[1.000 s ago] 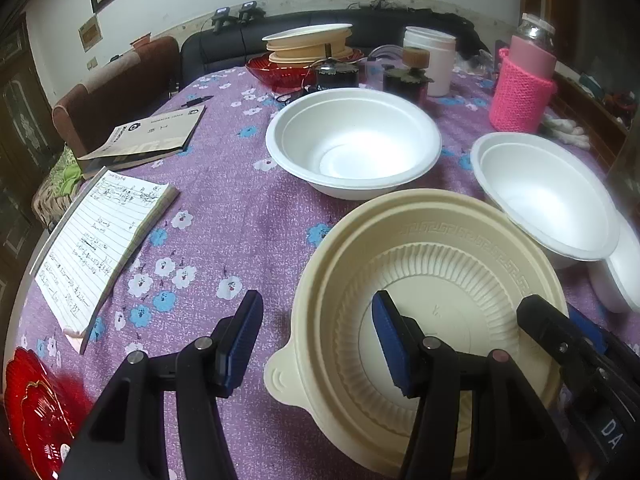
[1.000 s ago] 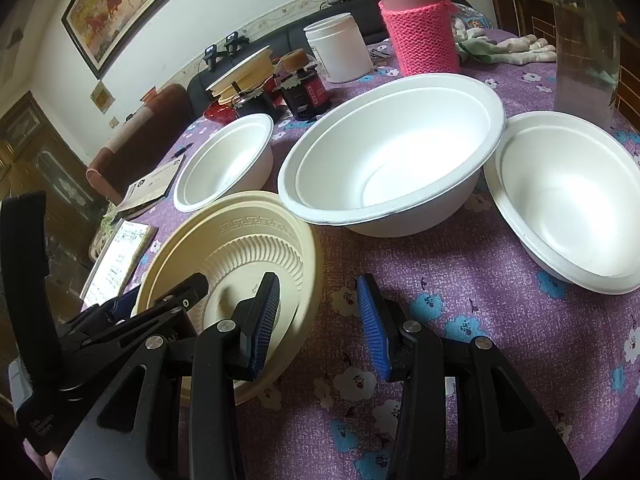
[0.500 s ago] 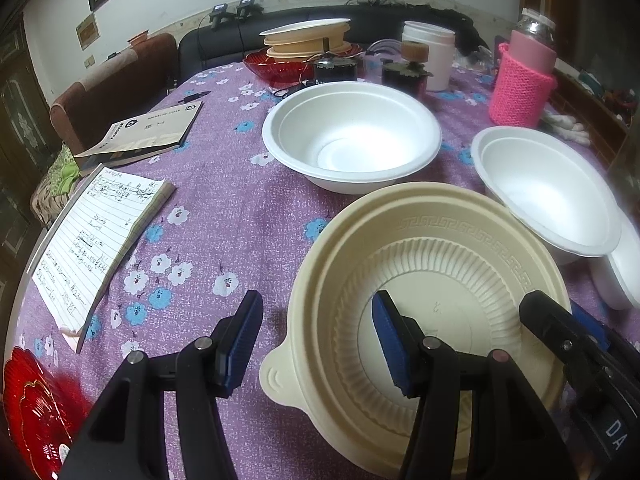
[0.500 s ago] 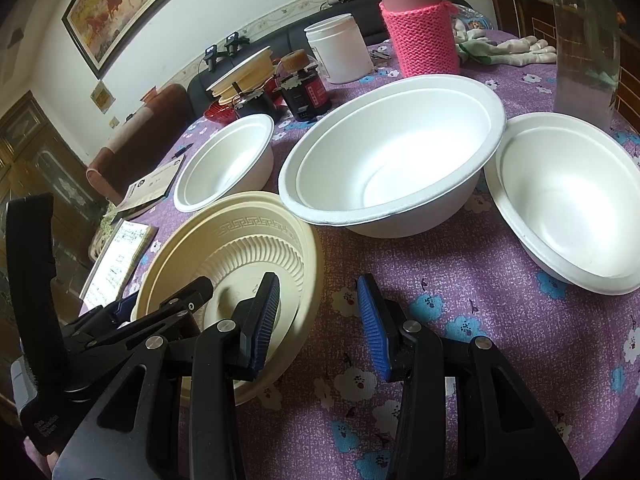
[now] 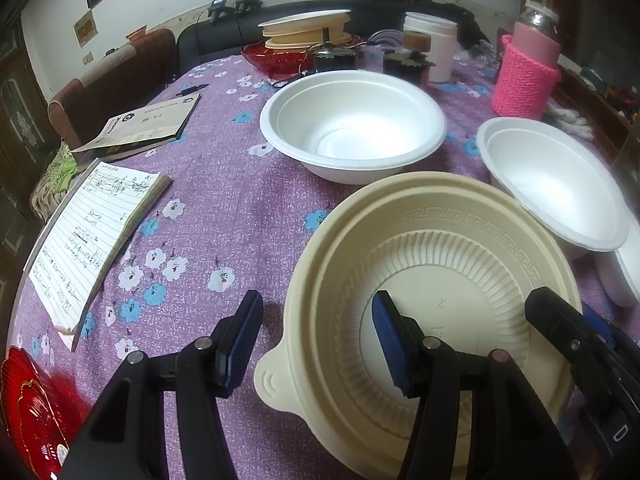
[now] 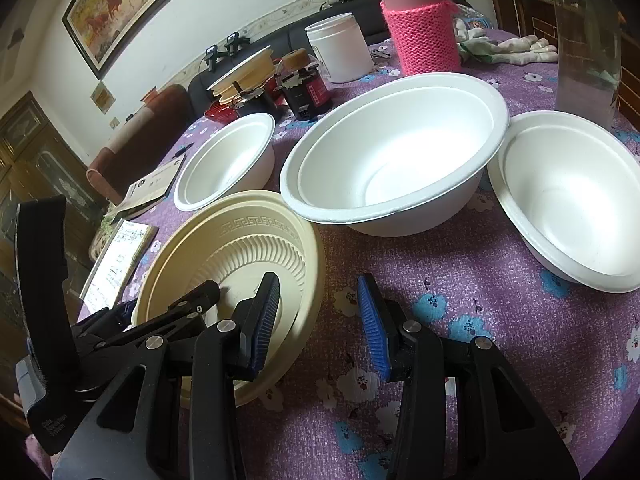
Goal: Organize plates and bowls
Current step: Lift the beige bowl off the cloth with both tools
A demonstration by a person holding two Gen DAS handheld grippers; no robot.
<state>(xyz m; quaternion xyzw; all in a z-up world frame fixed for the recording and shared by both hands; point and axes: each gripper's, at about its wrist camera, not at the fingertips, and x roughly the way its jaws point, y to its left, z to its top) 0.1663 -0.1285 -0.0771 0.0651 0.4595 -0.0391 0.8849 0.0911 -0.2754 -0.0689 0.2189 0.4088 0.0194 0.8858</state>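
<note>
A cream plastic bowl [image 5: 440, 240] with a patterned rim sits nearest me on the purple flowered tablecloth [image 5: 224, 200]. My left gripper [image 5: 316, 320] is open and straddles its left rim, one finger inside and one outside. My right gripper [image 6: 318, 292] is open too, straddling the bowl's right rim [image 6: 316, 256]. Its finger [image 5: 556, 320] shows in the left wrist view. No pad visibly presses on the bowl. Three white foam bowls stand beyond: one far left [image 6: 228, 160], one in the middle [image 6: 396, 152], one right [image 6: 568, 200].
An open notebook [image 5: 92, 240], a booklet [image 5: 148, 124] and a red plate [image 5: 28, 412] lie to the left. At the back are stacked cream plates [image 5: 308, 32], dark jars [image 6: 304, 88], a white jar [image 5: 436, 48] and a pink-sleeved bottle [image 5: 524, 80]. A clear glass vessel [image 6: 588, 40] stands right.
</note>
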